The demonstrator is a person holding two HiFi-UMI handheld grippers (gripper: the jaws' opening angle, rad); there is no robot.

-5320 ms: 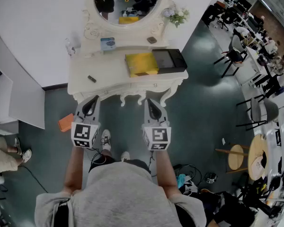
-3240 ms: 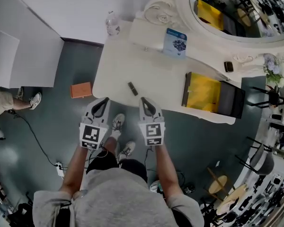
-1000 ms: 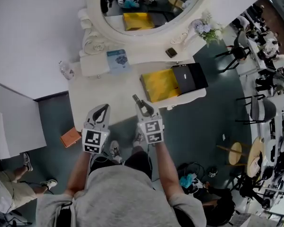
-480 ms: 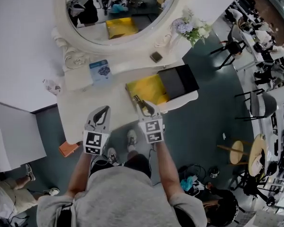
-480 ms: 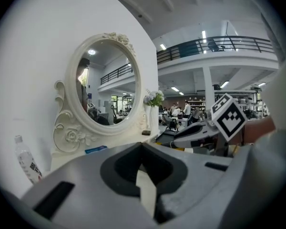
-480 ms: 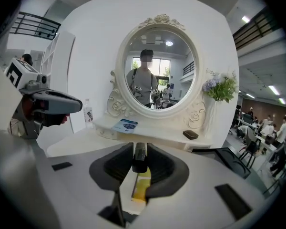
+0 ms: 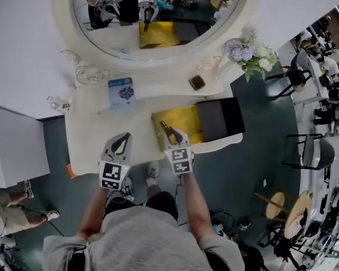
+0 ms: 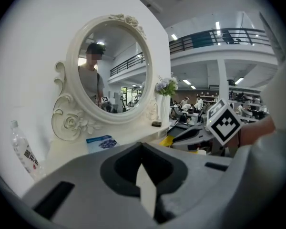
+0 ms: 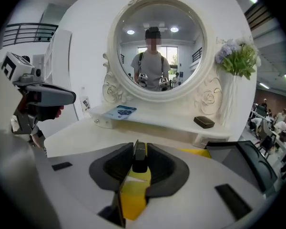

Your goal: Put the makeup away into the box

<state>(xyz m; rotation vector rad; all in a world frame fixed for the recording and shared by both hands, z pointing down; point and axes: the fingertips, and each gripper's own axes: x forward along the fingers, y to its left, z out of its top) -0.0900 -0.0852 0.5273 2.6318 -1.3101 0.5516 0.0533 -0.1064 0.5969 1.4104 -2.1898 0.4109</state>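
Note:
In the head view my right gripper (image 7: 171, 132) is shut on a small dark makeup stick (image 7: 164, 125), which pokes out past the fingertips. It hovers over the near left corner of the open box (image 7: 185, 119), whose yellow inside faces up and whose black lid (image 7: 220, 119) lies flipped open to the right. The right gripper view shows the same stick (image 9: 139, 152) pinched upright between the pads, with yellow box showing below it. My left gripper (image 7: 124, 136) hangs to the left over the white vanity table (image 7: 96, 131), jaws together and nothing in them (image 8: 142, 149).
A blue booklet (image 7: 122, 90) and a small dark case (image 7: 197, 82) lie on the raised shelf under the oval mirror (image 7: 152, 16). A vase of flowers (image 7: 246, 52) stands at the right, and a water bottle (image 7: 59, 104) at the table's far left.
Both grippers have moved forward over the table. The right one, still holding the stick, went from beside the box's left edge to above its yellow inside.

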